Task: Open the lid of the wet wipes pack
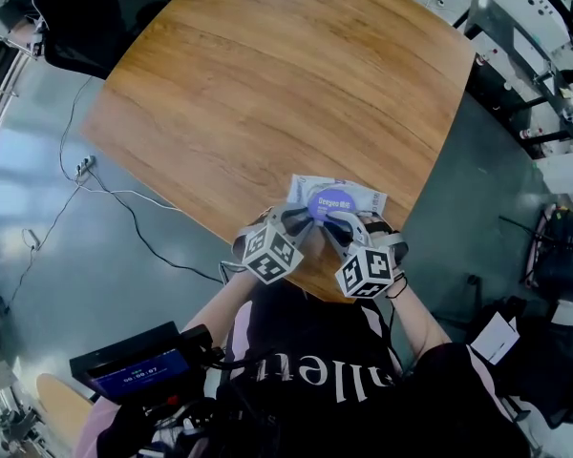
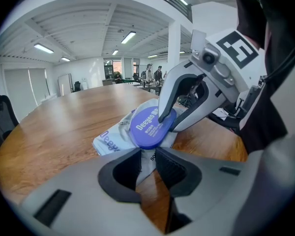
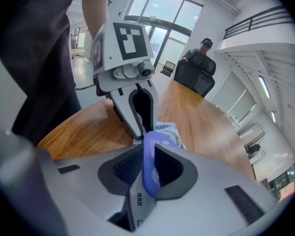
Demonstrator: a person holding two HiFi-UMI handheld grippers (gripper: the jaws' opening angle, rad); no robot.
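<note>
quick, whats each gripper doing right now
left gripper: closed on the near edge of the wet wipes pack.
right gripper: closed on the pack's purple lid.

White wipes pack (image 2: 109,139), round purple lid (image 2: 148,128)

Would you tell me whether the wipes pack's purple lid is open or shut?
Cannot tell. The lid is pinched at its rim by the right tool, but no view shows a gap or opening beneath it.
</note>
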